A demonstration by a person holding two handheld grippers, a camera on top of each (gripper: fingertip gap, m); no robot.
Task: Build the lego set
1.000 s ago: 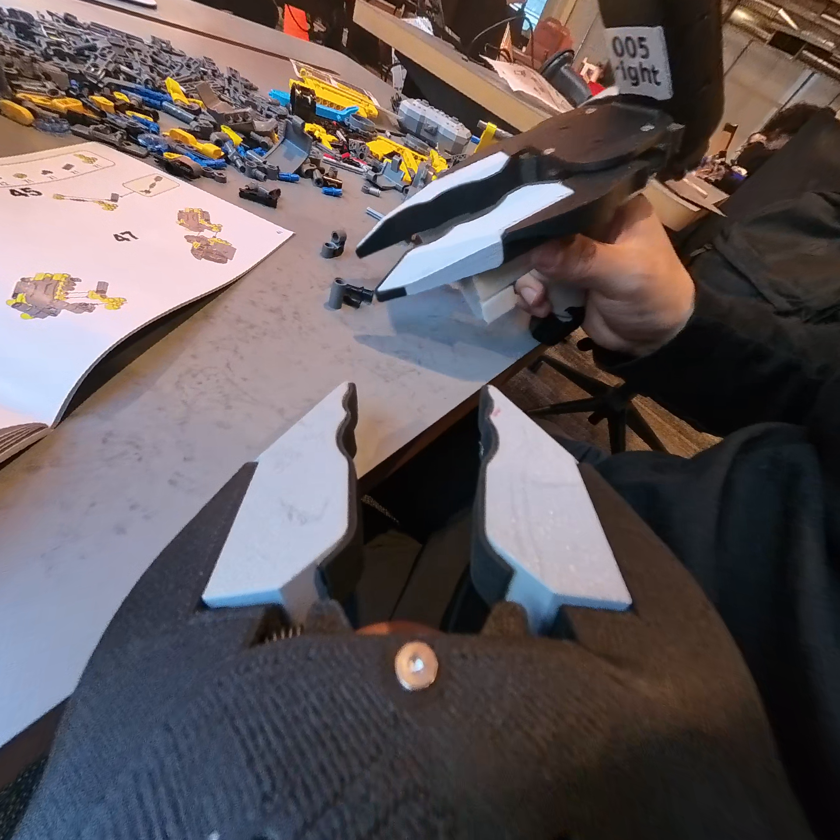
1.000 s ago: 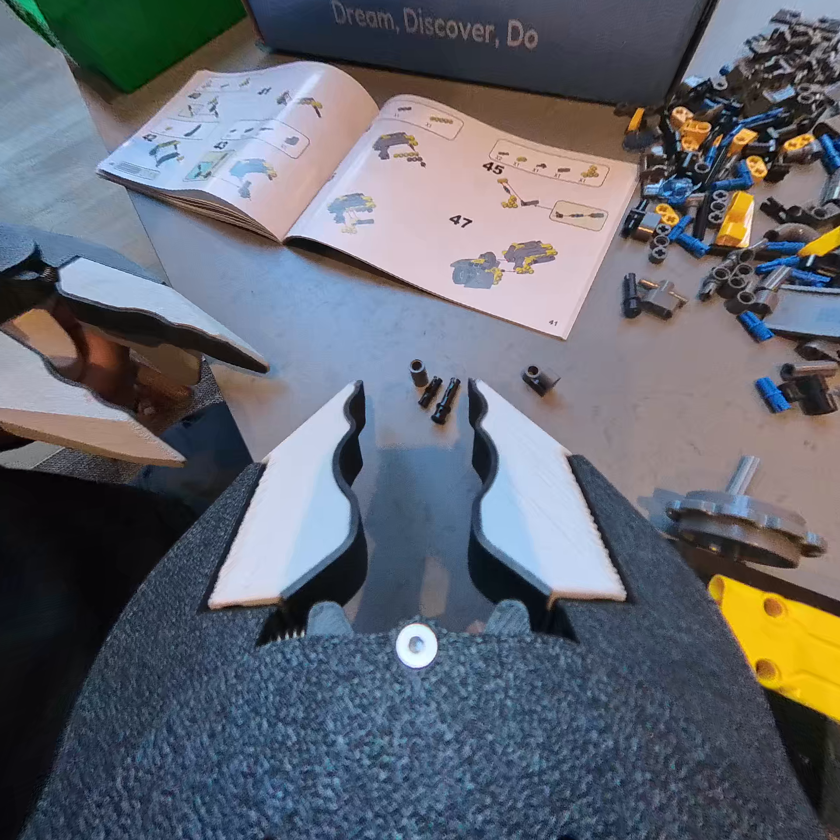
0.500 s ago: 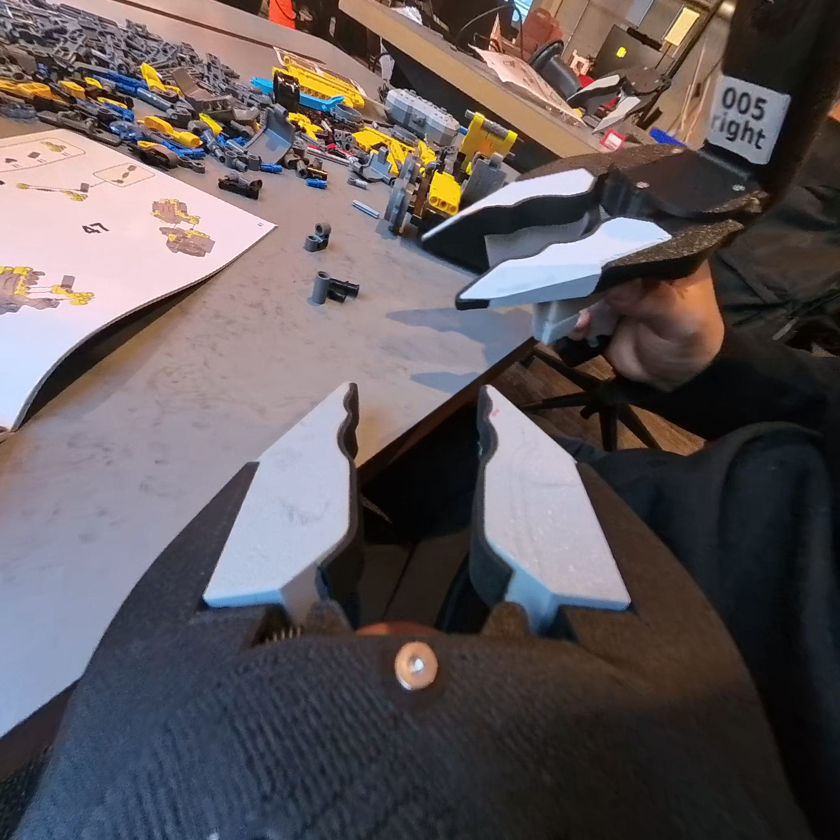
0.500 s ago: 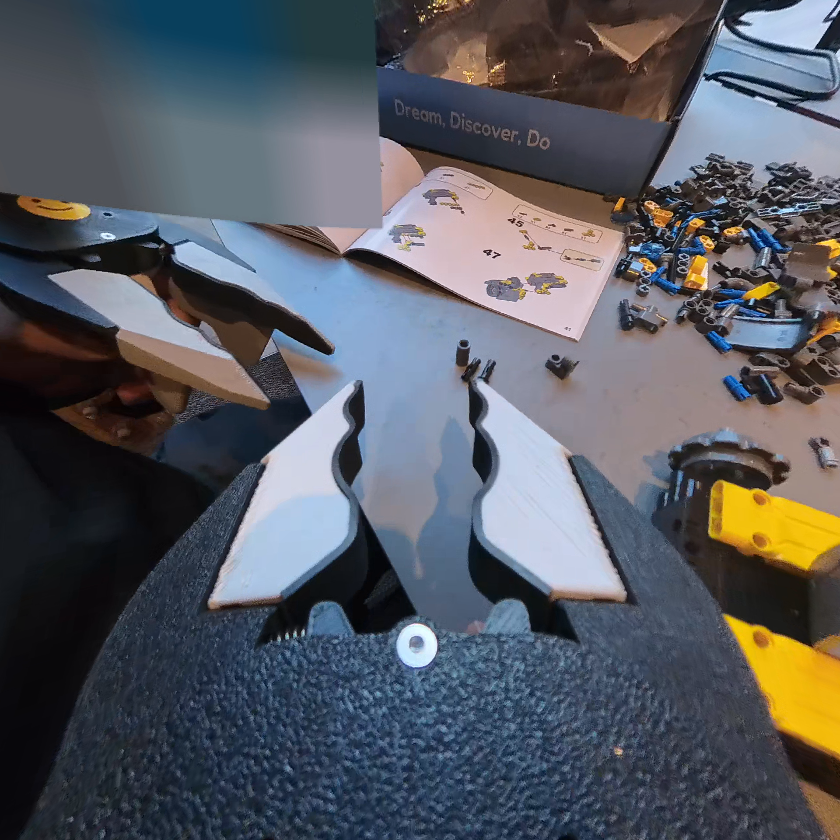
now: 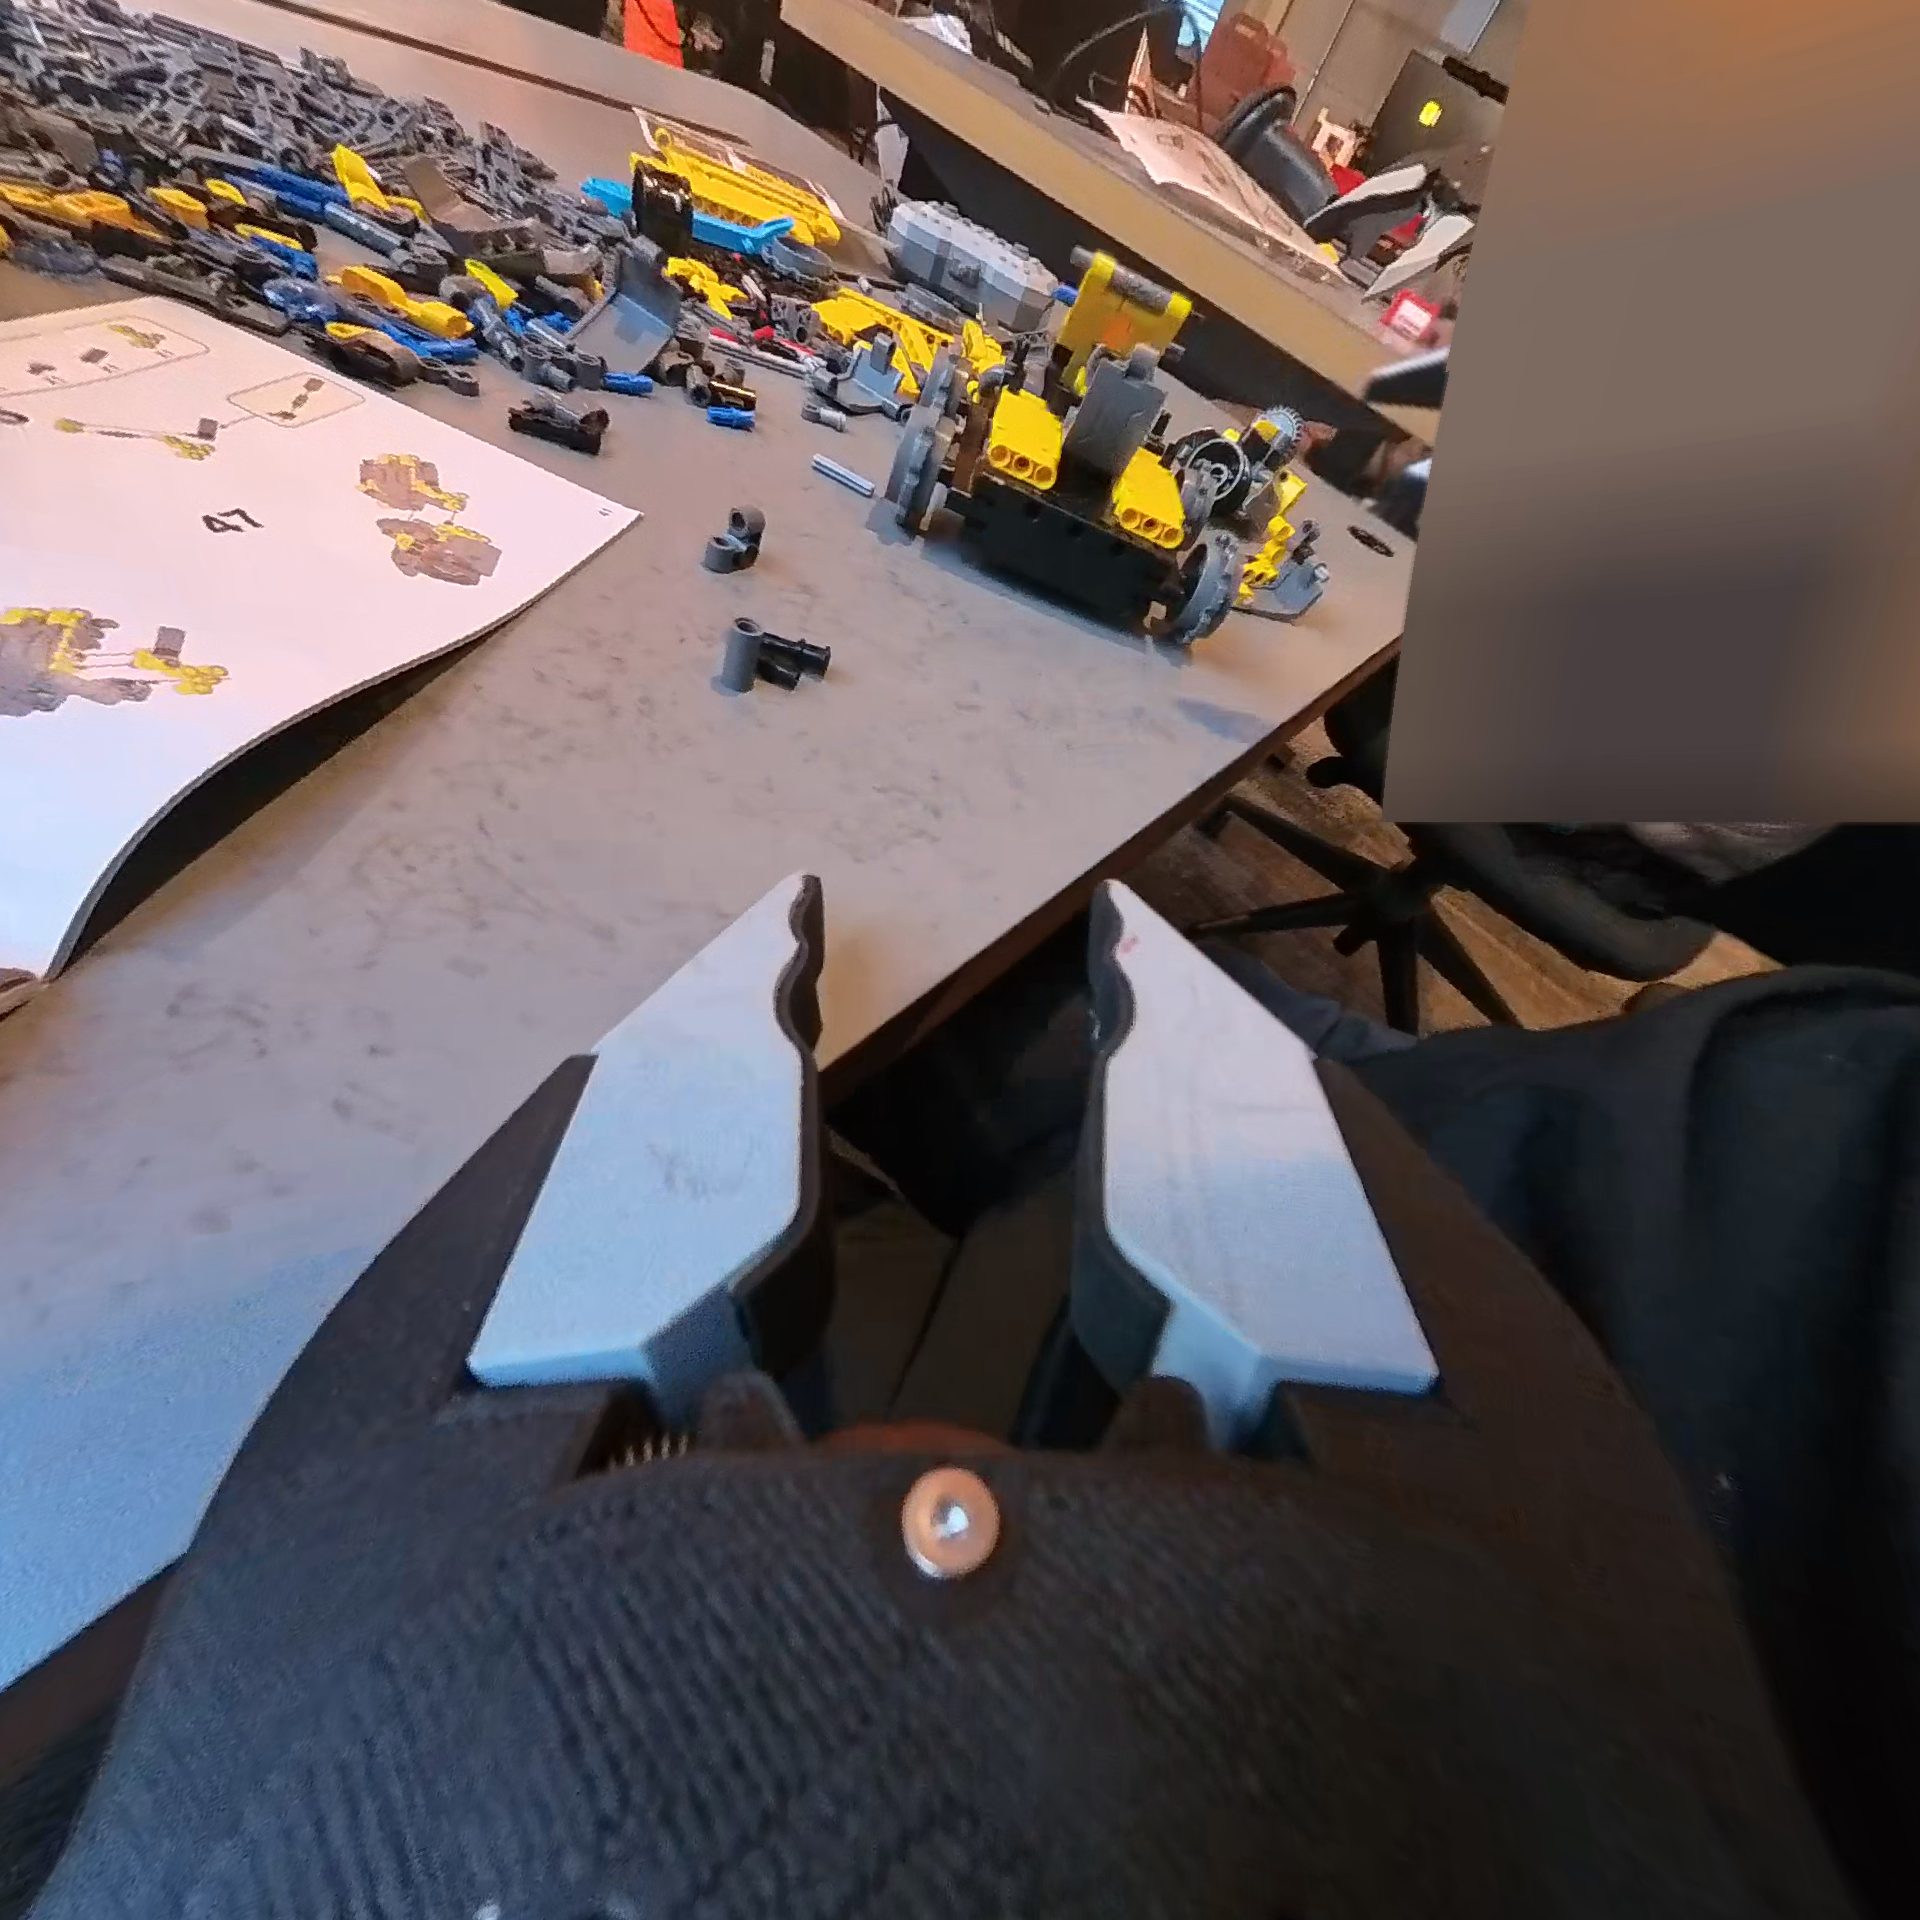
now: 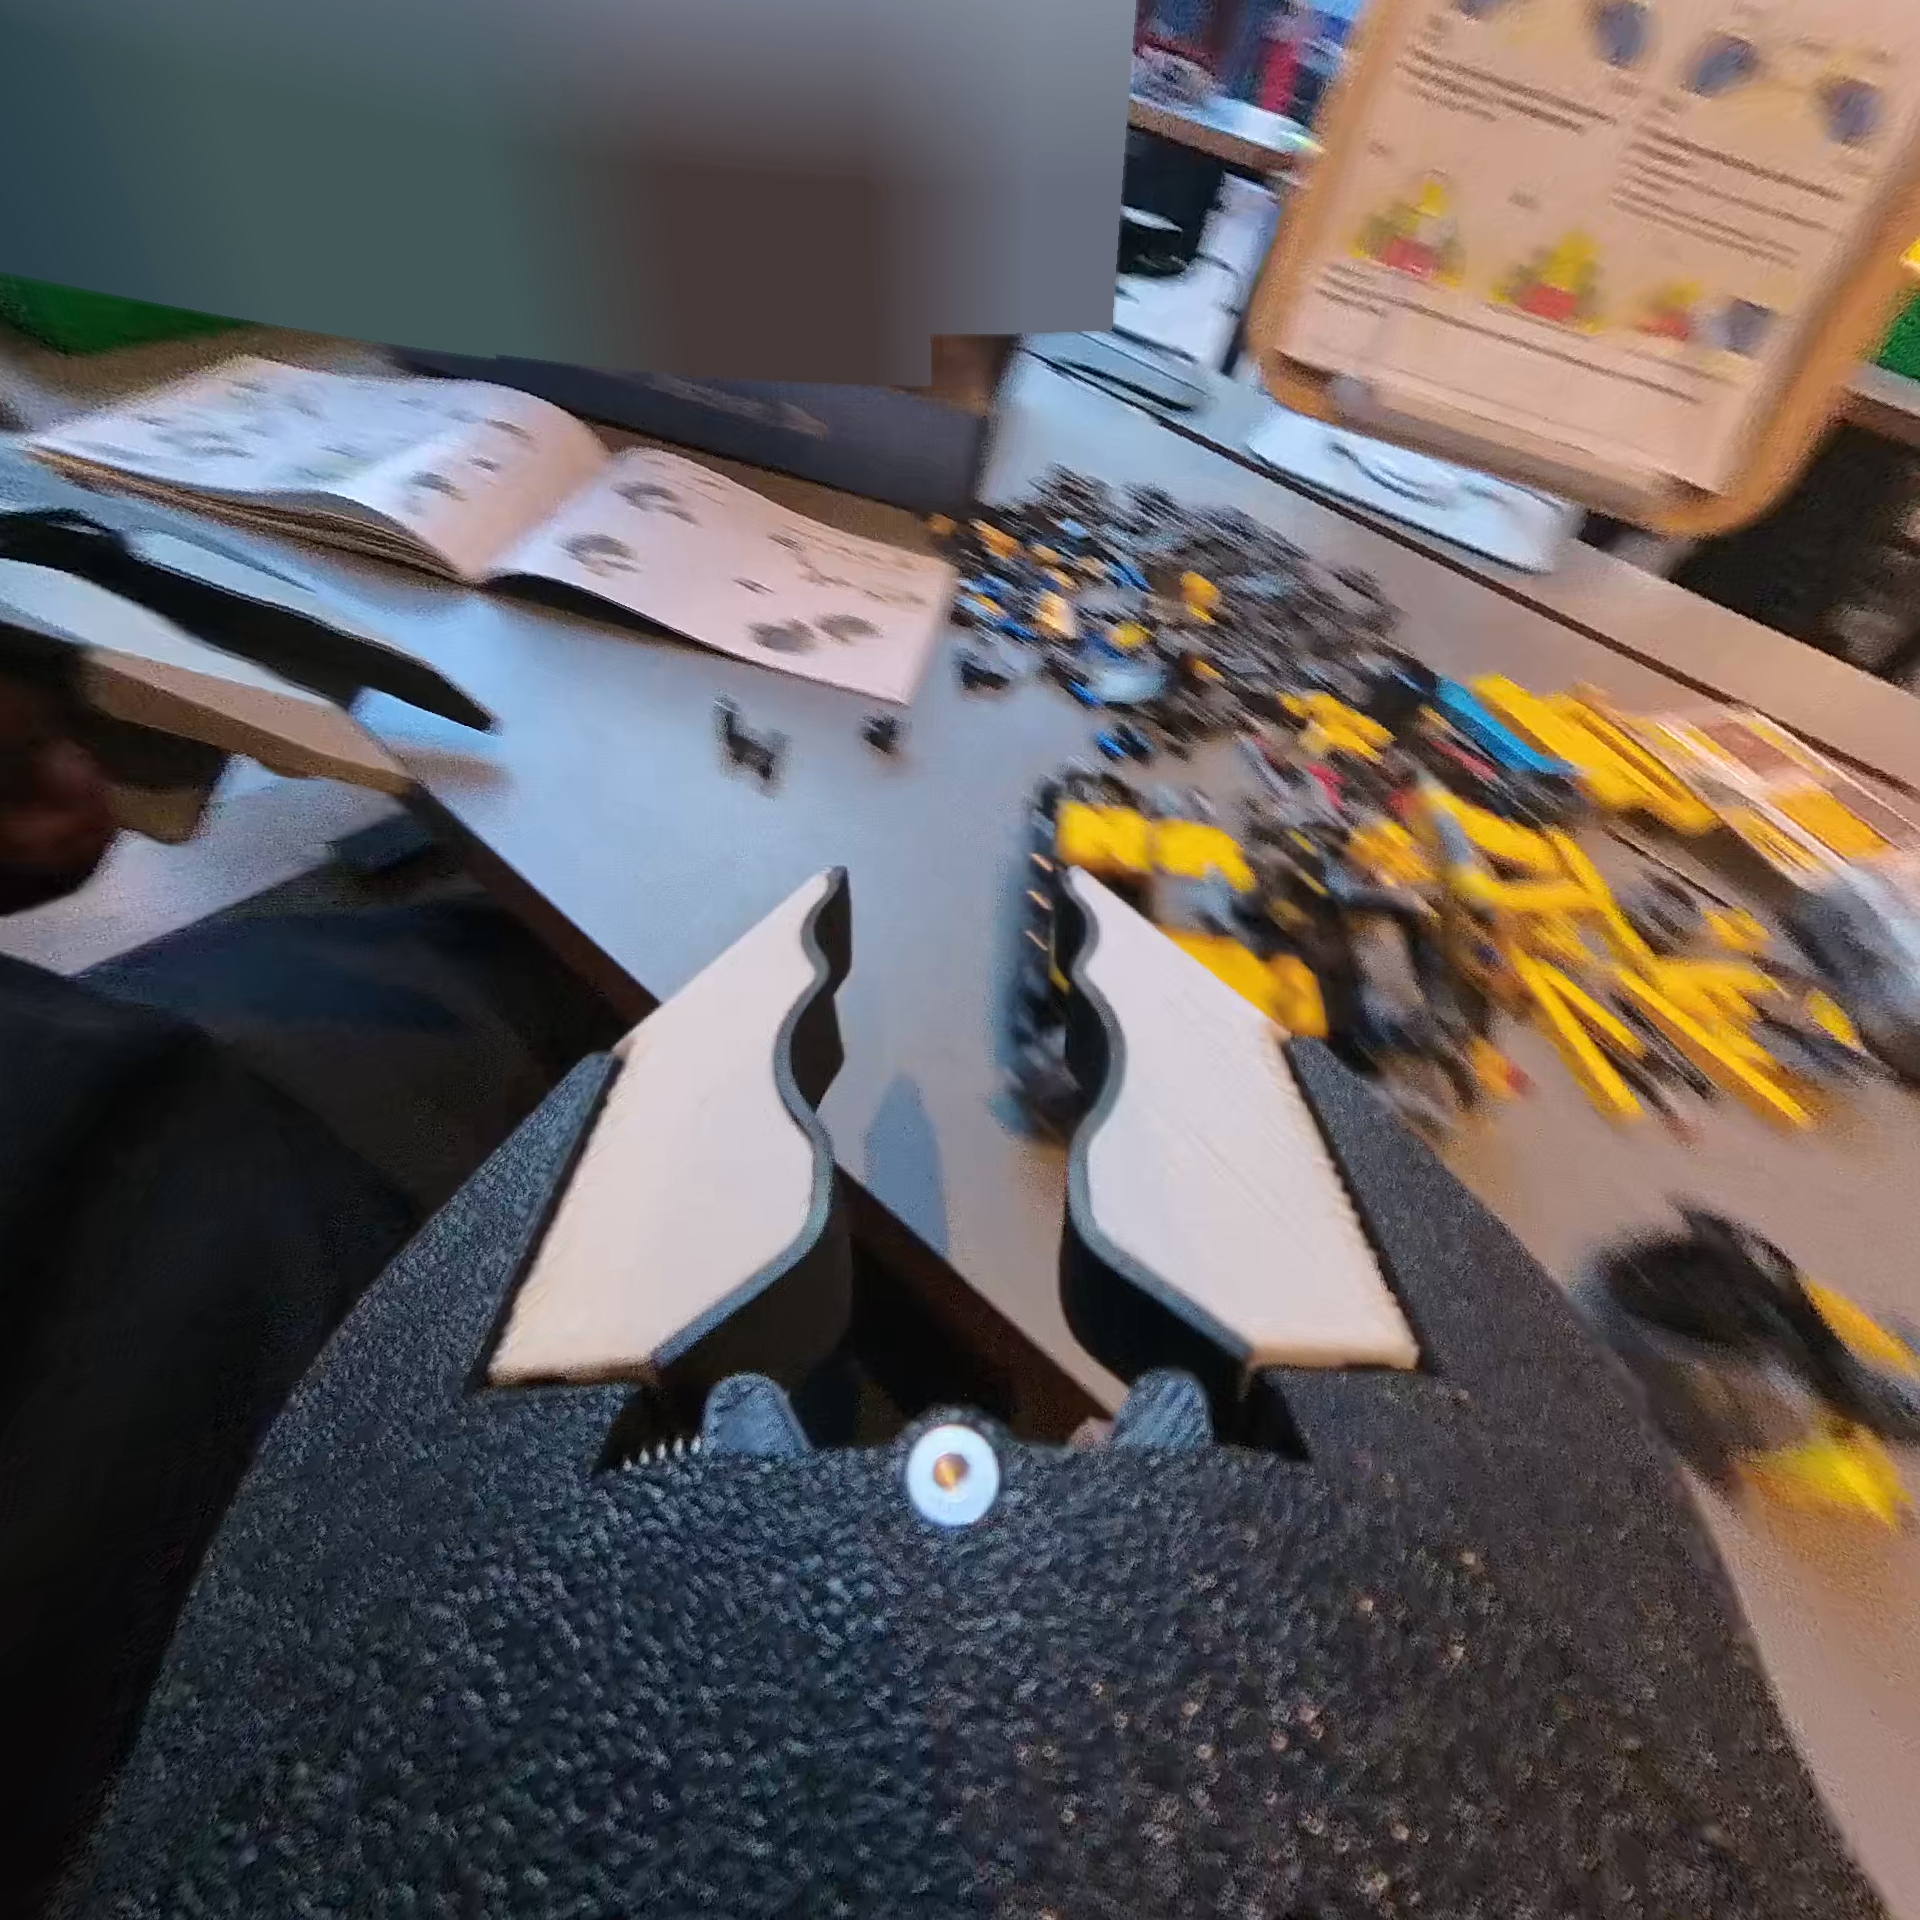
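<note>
Since the earlier frame the right gripper had left the left wrist view, where the left gripper [image 5: 951, 914] hung released and empty over the desk [image 5: 582, 894] edge, pins [image 5: 774, 655] well ahead. Blurred right wrist view: right gripper [image 6: 951, 894], released and empty, nearest the model [image 6: 1164, 862]; bare desk lay toward the booklet [image 6: 665, 540], so any approach was best slow.

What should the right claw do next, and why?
Probably ease the right gripper forward and down toward the half-built yellow model. Its jaws are open and empty, and that model is the nearest thing ahead of it. The left gripper hangs open and empty over the table edge.
</note>
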